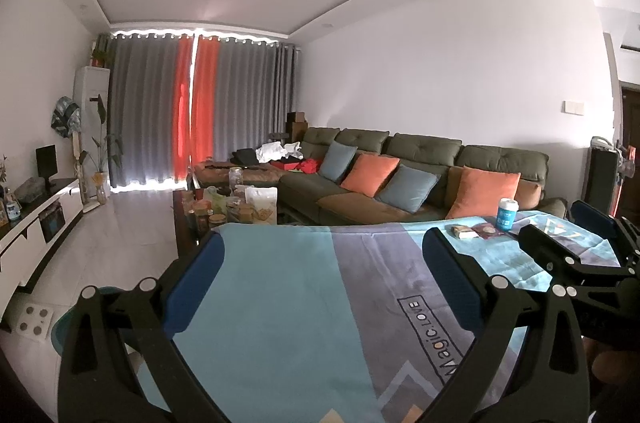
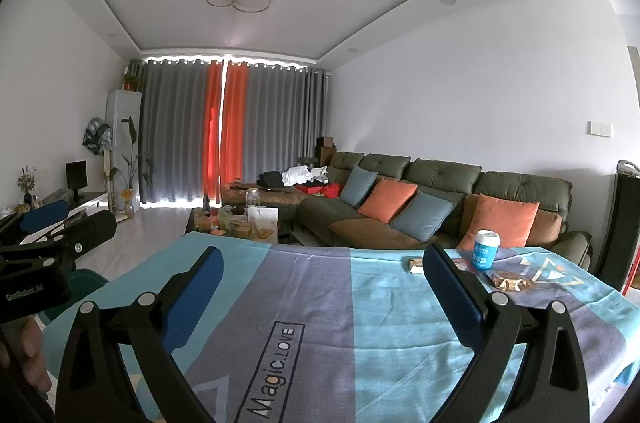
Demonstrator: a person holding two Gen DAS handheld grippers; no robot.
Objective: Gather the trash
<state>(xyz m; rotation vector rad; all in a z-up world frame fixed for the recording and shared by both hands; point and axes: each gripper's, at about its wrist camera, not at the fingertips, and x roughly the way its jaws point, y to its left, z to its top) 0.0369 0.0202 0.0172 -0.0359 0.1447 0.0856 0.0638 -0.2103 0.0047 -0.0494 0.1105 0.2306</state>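
A blue and white cup stands at the far right of the table's blue and grey cloth; it also shows in the left wrist view. A crumpled snack wrapper lies in front of it. A small box lies to its left, seen too in the left wrist view, next to a dark red packet. My left gripper is open and empty above the cloth. My right gripper is open and empty, its right finger near the box.
A green sofa with orange and blue cushions runs along the right wall. A low coffee table with jars and a snack bag stands beyond the table. A teal bin sits on the floor at left. A white TV cabinet lines the left wall.
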